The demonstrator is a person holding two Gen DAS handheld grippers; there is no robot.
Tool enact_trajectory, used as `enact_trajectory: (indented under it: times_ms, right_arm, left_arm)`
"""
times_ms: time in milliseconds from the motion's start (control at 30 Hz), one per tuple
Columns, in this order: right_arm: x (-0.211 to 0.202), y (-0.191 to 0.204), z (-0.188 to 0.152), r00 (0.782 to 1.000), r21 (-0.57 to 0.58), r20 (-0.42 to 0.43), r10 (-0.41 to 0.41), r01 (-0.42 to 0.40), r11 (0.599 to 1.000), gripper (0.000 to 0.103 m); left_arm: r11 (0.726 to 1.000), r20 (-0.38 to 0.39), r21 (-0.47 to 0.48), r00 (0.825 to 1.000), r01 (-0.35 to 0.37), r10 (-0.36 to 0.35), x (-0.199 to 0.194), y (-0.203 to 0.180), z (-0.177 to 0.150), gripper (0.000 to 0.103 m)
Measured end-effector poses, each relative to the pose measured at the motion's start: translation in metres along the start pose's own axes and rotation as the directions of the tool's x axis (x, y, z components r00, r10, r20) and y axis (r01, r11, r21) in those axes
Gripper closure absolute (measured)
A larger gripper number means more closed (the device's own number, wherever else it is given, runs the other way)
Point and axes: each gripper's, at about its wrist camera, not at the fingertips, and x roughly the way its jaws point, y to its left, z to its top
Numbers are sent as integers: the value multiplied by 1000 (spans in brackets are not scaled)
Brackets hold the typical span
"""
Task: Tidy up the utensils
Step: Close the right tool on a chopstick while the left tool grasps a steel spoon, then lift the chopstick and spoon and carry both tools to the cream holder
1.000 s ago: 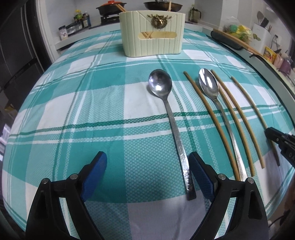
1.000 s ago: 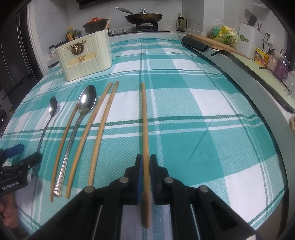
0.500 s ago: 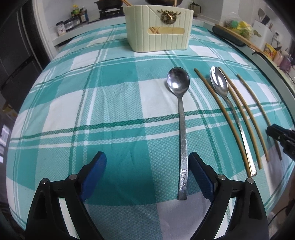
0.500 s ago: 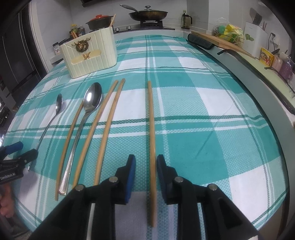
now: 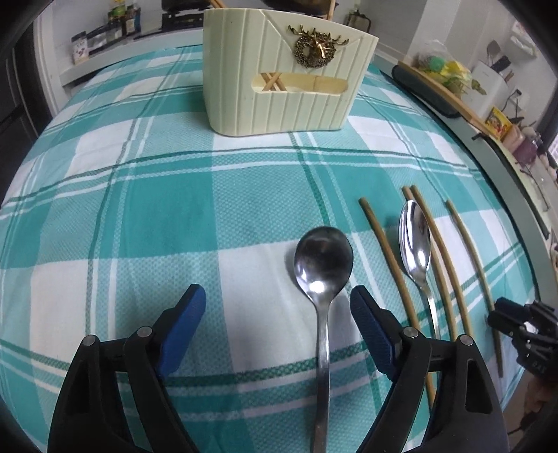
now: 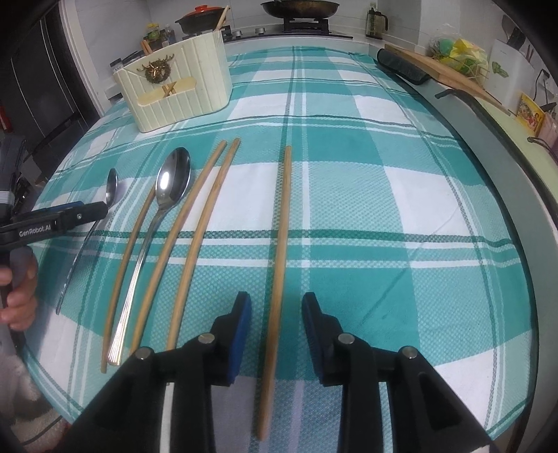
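A cream utensil holder with a gold deer badge stands at the far side of the teal plaid cloth. A round-bowled spoon lies with its handle between the fingers of my left gripper, nearer the right one and untouched; these jaws are wide and closing. To its right lie an oval spoon and several wooden chopsticks. My right gripper straddles the lone chopstick on the cloth. Its jaws are opening and the pads are off the stick.
The table's grey edge curves down the right side, beside a counter with a wooden board. A stove with pans sits behind the table. A person's hand holds the left gripper at the left.
My left gripper has moved forward along the round spoon towards its bowl and the holder. My right gripper's jaws have parted from the lone chopstick, which now lies free between them.
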Motion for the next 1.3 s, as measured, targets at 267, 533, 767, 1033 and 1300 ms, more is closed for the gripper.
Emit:
enact_trajectory:
  times_ms: [267,533,767,1033,1300]
  right_arm:
    - [12,-8,24,999,-18,-31,24,-24,1000,71]
    - [43,-4,82,996,-76,-80,39,-45,996,71]
    - [64,10,112,998,-139,-56,-37,29,990,88]
    - [42,-3,106,1000,-60,5,17,-17,998,95]
    - [-33,-7,97,982,-33,154,111,-108,994,96]
  left_arm:
    - [999,25,52,1000,1,-2,9,-20,9,45]
    - [998,37,0,997,65,-65,8,-10,12,67]
    - [999,55,-8,997,53,-52,4,-13,12,67]
    - [999,183,4,982,46,-46,-49,-7,15,67]
    - [998,322,33,945,56,-64,-121,-9,9,67]
